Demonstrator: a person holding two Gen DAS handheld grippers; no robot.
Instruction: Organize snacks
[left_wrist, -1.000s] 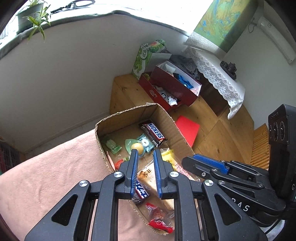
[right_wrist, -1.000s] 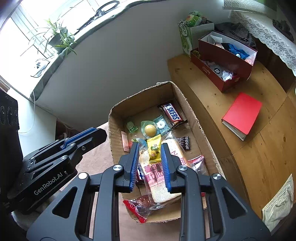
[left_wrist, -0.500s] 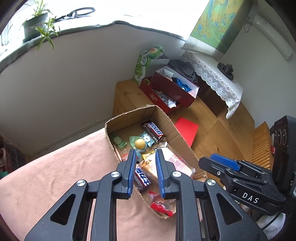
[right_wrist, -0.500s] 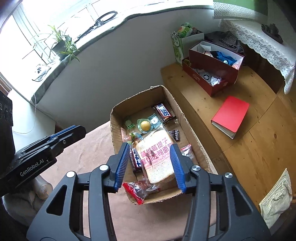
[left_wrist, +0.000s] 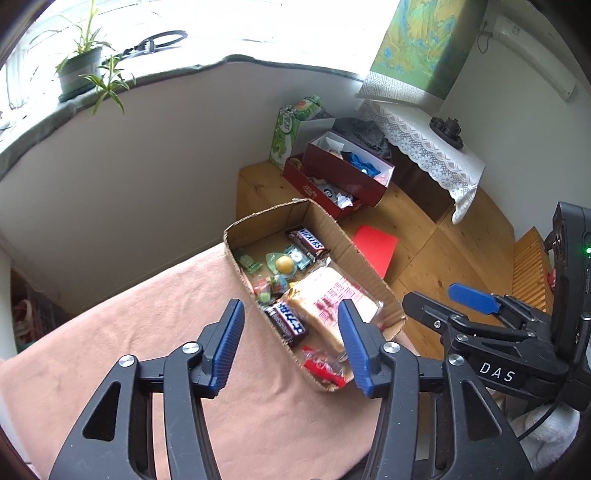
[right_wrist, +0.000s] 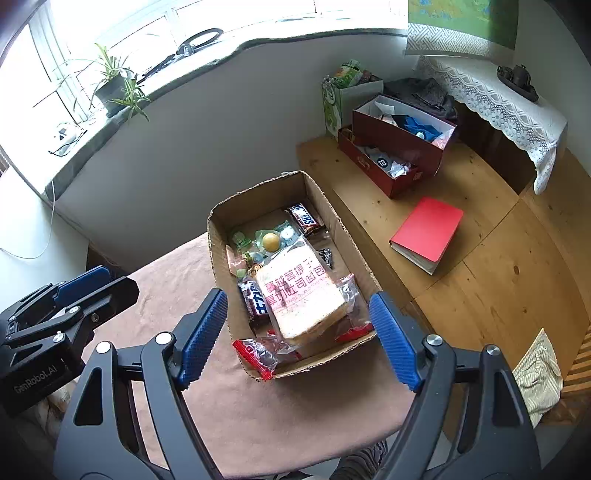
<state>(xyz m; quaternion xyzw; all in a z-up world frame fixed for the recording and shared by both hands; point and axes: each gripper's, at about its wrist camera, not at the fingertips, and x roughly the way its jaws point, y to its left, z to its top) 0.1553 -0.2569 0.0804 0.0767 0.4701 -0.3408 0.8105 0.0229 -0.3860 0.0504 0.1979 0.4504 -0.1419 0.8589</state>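
I have both grippers released and empty: the left gripper and the right gripper hang spread wide above the near end of the open brown cardboard box on the pink cloth. Directly beyond my right fingers, the clear-wrapped sliced bread loaf lies inside the box on other snacks, beside a dark chocolate bar.

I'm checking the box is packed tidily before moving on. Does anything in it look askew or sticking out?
Yes. The red snack packet hangs over the near rim of the cardboard box at its corner, rather than lying inside. The bagged bread slice rests tilted on top of other snacks. Both grippers are open and hold nothing.
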